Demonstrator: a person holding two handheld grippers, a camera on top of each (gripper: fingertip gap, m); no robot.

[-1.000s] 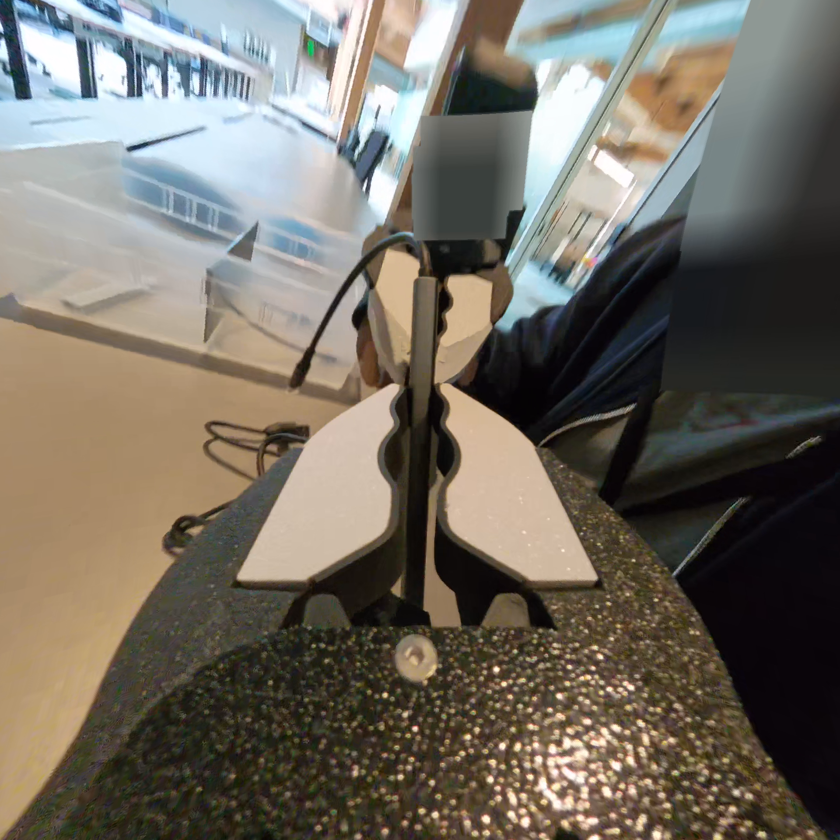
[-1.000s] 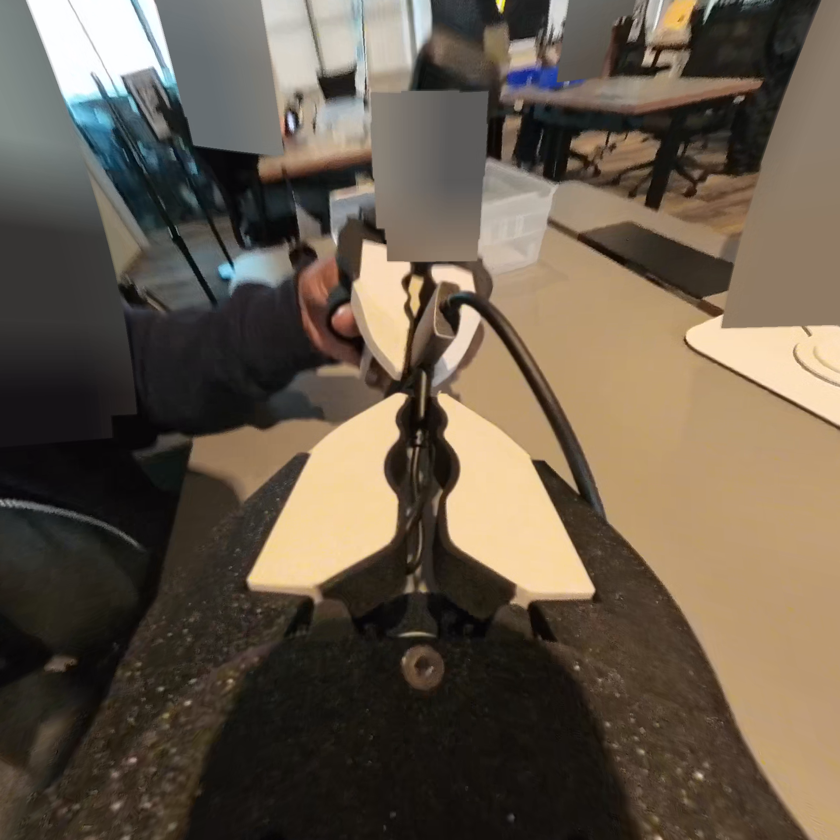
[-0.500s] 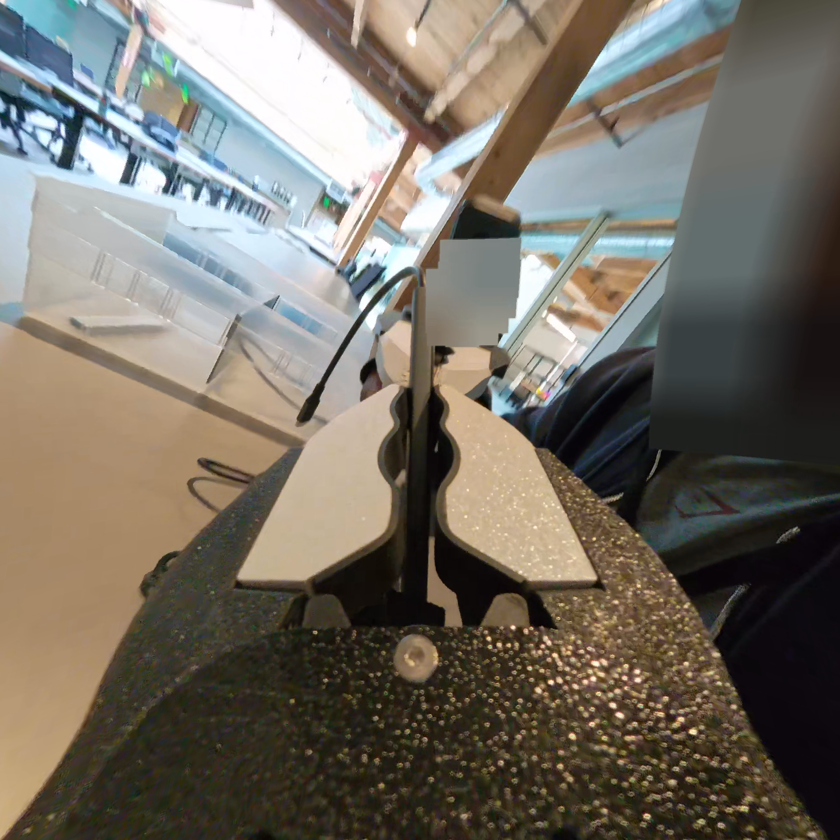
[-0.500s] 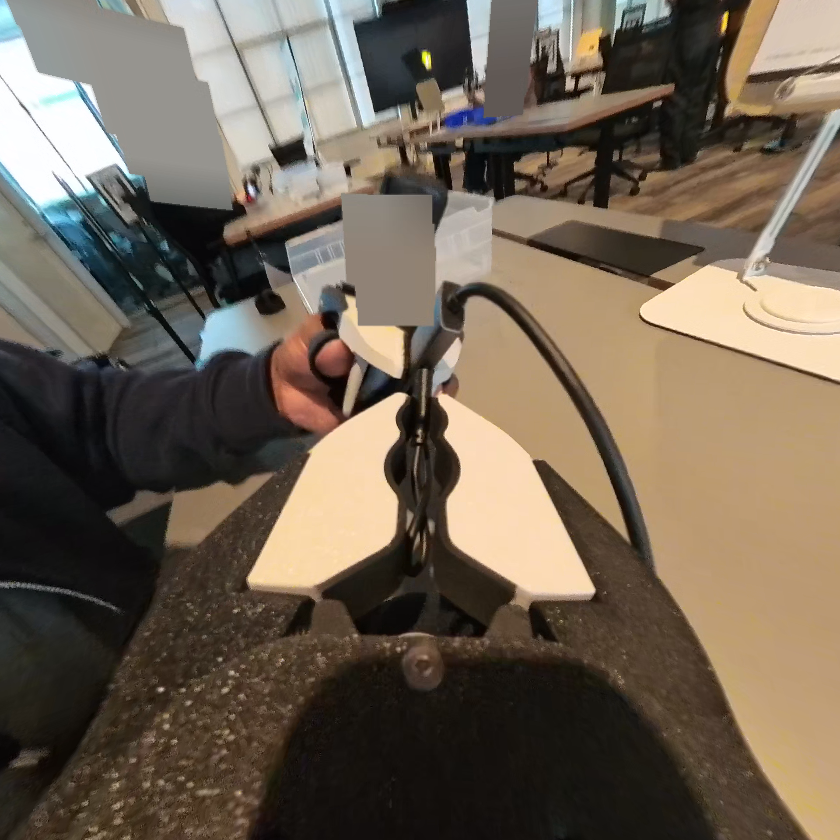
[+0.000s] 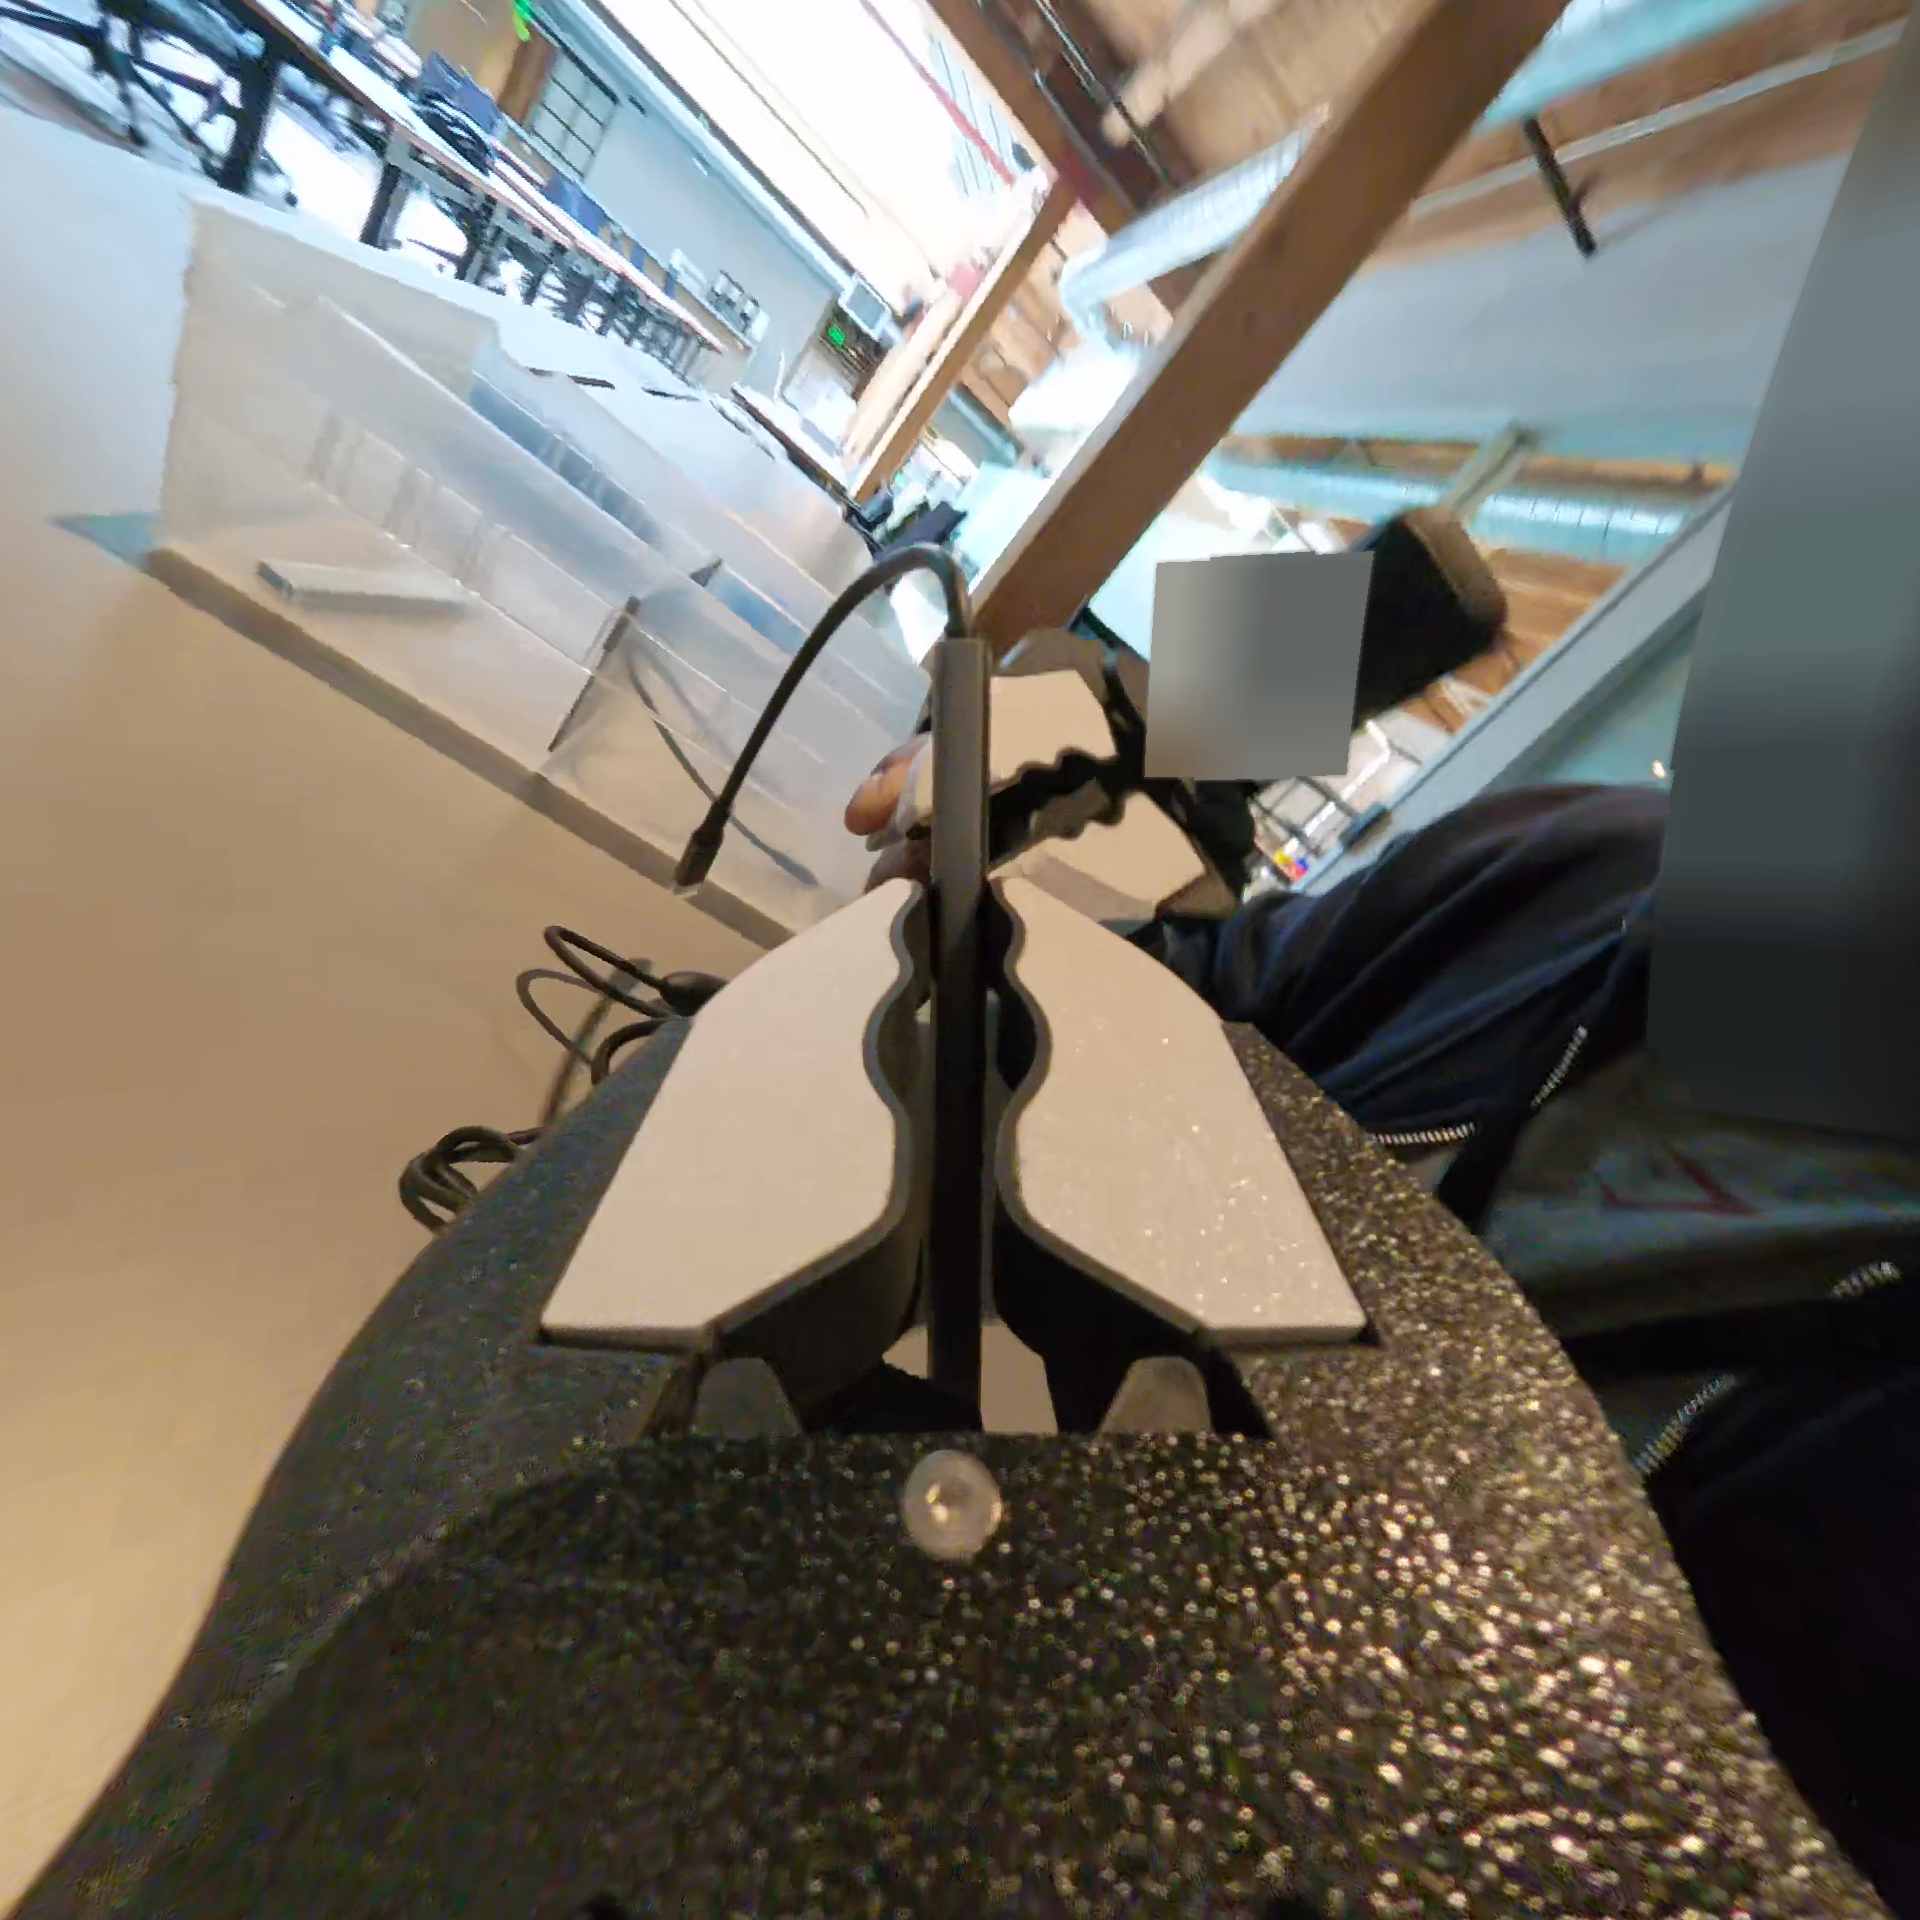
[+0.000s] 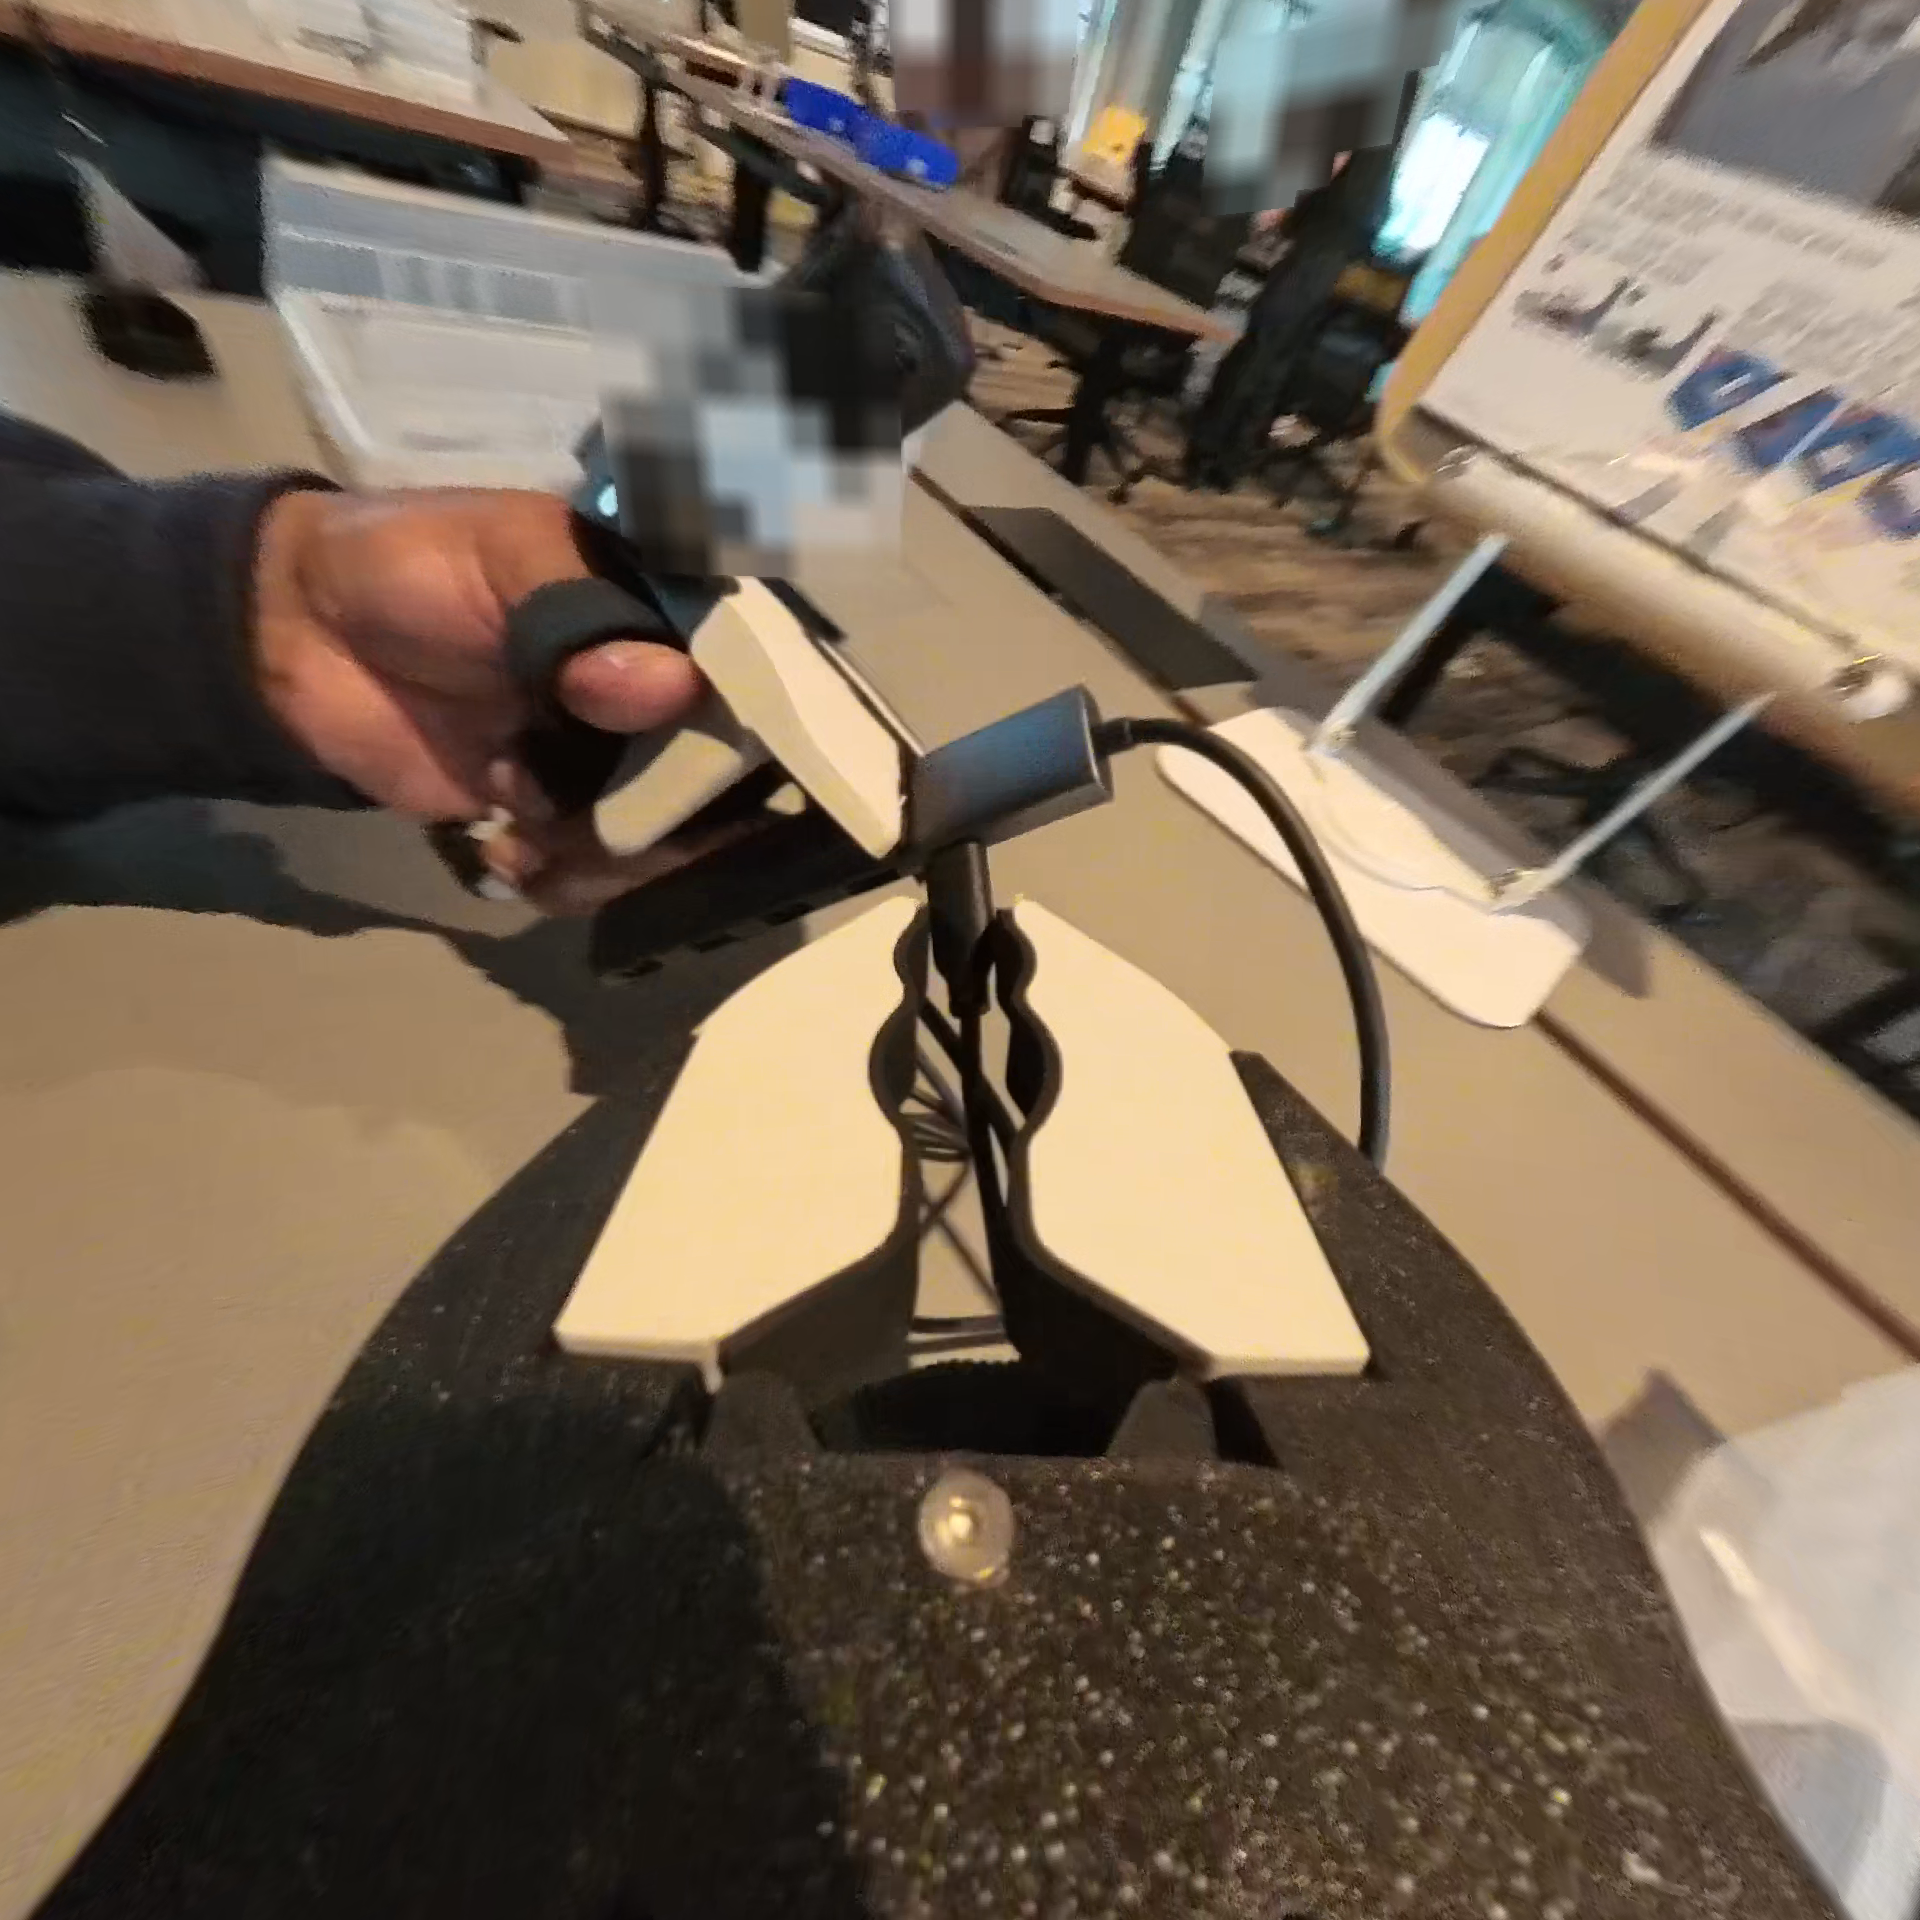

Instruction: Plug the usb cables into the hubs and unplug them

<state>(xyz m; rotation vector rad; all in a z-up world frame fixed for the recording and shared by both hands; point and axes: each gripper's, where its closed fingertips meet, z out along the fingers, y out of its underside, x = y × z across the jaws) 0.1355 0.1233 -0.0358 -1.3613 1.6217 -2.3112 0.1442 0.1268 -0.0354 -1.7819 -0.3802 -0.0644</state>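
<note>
Now, line by line, we set down what we see.

Left gripper point(image 5: 958, 904): we see its pale fingers pressed together on a thin dark hub point(image 5: 958, 790), which stands edge-on between them and sticks out past the tips.

Hub lead: from the hub's far end we follow a short grey cable point(image 5: 821, 644) that arches up and over to our left, its small plug point(image 5: 694, 860) hanging free in the air above the table.

Right gripper point(image 6: 961, 914): we find its fingers closed on a black usb plug point(image 6: 961, 894), with thin black cable running back through the gap between them.

Meeting point: in the right wrist view we see the plug's tip touching the grey end of the hub point(image 6: 1013, 774), which lies tilted, held by the other gripper; whether the plug is seated in a port we cannot tell.

Left hand point(image 6: 416, 665): we see it wrapped round the far gripper's handle, a dark sleeve point(image 6: 114, 603) behind it.

Table point(image 5: 208, 987): we note a beige top with a loose tangle of black cables point(image 5: 582, 997) lying beside the left gripper.

Beyond: we make out clear plastic bins point(image 5: 416, 499) at the far edge of the table, and a white stand base point(image 6: 1382, 862) to the right.
</note>
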